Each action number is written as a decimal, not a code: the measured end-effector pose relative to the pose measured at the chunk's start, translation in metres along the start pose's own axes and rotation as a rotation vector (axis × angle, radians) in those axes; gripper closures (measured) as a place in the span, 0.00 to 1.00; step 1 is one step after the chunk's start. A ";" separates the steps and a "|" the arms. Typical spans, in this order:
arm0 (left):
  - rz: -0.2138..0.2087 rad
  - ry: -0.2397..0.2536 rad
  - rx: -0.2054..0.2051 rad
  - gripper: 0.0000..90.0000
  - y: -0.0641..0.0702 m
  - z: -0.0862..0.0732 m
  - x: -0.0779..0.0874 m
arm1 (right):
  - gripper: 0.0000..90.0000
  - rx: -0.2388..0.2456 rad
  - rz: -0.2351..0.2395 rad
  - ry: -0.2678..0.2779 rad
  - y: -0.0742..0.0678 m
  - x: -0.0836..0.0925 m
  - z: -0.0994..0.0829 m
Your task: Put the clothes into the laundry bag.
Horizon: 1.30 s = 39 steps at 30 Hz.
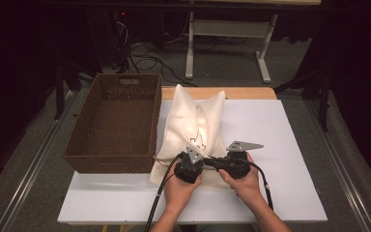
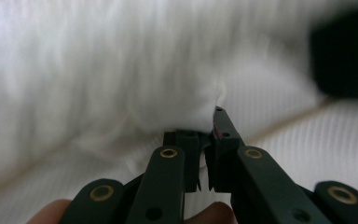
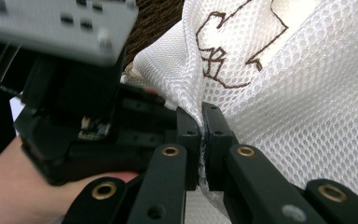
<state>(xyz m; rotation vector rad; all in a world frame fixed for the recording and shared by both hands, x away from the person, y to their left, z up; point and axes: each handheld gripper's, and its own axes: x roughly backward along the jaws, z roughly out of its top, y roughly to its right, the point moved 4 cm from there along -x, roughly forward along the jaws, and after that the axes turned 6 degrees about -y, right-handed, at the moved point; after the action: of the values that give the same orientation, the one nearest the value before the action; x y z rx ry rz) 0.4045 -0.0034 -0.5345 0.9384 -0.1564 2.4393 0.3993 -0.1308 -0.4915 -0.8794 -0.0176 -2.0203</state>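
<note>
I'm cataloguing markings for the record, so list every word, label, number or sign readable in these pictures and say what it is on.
No readable text.
White mesh bag: a brown stitched outline figure, a drawing, not letters.
Wicker basket: a pale tag on its far wall, too small to read.
Grey plate on the left gripper: dark marks, blurred, unreadable.

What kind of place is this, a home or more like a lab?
Probably a lab or recording workspace: a white table in a dark room, loose cables on the floor, and a handheld left gripper working a mesh bag.
</note>
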 end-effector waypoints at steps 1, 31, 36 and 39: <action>-0.002 0.026 0.021 0.95 -0.003 0.004 0.000 | 0.98 0.000 0.000 0.003 0.000 0.000 0.000; -0.067 -0.029 0.079 0.69 -0.028 -0.029 0.023 | 0.98 -0.006 -0.007 0.010 0.005 0.002 -0.001; -0.086 -0.039 0.089 0.80 -0.020 -0.019 0.015 | 0.98 -0.005 -0.005 0.006 0.005 0.001 -0.003; -0.068 -0.065 0.061 0.93 -0.008 -0.010 0.000 | 0.98 -0.001 -0.006 0.005 0.004 0.001 -0.003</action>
<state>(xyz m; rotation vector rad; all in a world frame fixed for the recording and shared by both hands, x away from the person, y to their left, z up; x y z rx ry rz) 0.4033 0.0063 -0.5427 1.0330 -0.0721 2.3643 0.4002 -0.1351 -0.4943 -0.8757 -0.0168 -2.0286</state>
